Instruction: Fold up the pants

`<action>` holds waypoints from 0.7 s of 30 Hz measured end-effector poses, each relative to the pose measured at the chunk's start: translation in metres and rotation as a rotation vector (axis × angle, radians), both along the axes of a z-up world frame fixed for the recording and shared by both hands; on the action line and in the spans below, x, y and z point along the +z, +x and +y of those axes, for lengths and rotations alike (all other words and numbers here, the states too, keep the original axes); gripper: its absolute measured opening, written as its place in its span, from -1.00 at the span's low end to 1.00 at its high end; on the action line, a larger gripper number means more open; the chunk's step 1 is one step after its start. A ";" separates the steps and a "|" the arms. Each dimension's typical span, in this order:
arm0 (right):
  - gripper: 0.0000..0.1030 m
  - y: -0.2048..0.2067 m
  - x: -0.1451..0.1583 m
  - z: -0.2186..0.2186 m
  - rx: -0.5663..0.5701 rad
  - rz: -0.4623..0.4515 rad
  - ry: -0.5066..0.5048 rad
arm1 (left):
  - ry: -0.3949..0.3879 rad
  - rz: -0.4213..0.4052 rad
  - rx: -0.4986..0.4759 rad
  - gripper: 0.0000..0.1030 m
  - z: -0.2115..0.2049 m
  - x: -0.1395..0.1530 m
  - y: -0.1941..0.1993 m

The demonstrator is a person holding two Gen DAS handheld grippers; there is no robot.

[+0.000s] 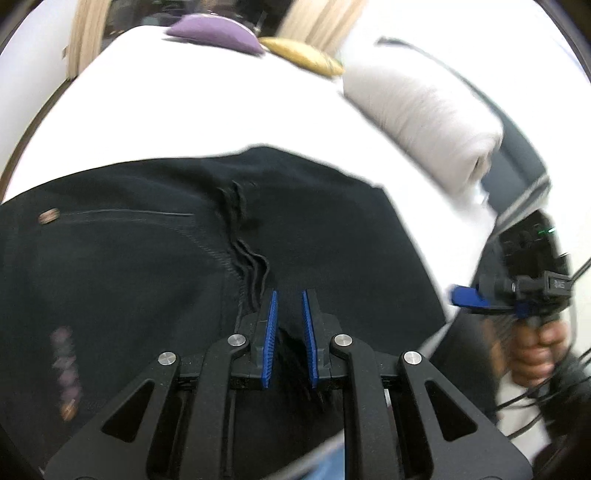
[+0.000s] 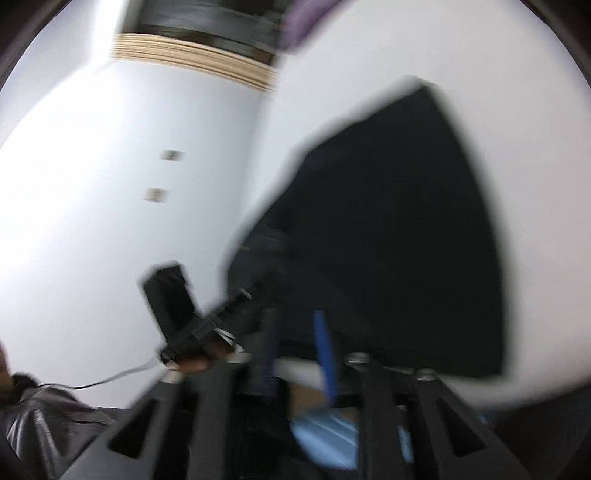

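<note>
Black pants (image 1: 147, 258) lie on a white bed sheet (image 1: 203, 103), waistband and copper button at the left, frayed seam in the middle. My left gripper (image 1: 289, 301) is just above the pants, its blue-padded jaws a little apart with nothing visibly between the tips. My right gripper (image 1: 465, 295) shows at the right edge of the pants, held in a hand. In the blurred right wrist view the pants (image 2: 388, 229) lie ahead, and my right gripper (image 2: 295, 332) hangs over their near edge with jaws apart. The left gripper's body (image 2: 192, 317) shows at the left.
A rolled white blanket (image 1: 424, 125) lies at the right of the bed. A purple cushion (image 1: 214, 33) and a gold cushion (image 1: 303, 55) lie at the far end. Cables (image 1: 535, 398) trail by the right hand. White floor (image 2: 92, 221) lies left of the bed.
</note>
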State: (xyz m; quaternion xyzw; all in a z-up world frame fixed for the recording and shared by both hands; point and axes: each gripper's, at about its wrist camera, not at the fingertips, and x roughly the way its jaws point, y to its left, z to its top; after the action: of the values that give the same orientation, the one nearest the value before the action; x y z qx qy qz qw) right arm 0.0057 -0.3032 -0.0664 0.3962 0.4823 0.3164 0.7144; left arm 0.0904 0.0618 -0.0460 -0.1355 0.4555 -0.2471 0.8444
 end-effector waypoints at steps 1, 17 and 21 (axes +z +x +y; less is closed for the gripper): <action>0.13 0.009 0.004 0.013 0.013 -0.033 0.052 | -0.043 0.009 0.042 -0.67 0.019 0.005 -0.007; 0.06 0.065 -0.032 0.074 0.040 0.049 0.089 | -0.623 0.203 0.854 0.66 0.259 -0.028 -0.132; 0.06 0.067 -0.025 0.081 0.014 0.026 0.161 | -0.703 0.306 0.841 0.66 0.258 -0.053 -0.125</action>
State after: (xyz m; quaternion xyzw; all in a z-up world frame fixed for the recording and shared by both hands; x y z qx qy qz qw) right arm 0.0732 -0.2227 -0.0909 0.4528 0.4672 0.3540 0.6719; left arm -0.0350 0.3195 -0.0992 -0.6123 0.3699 -0.0039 0.6987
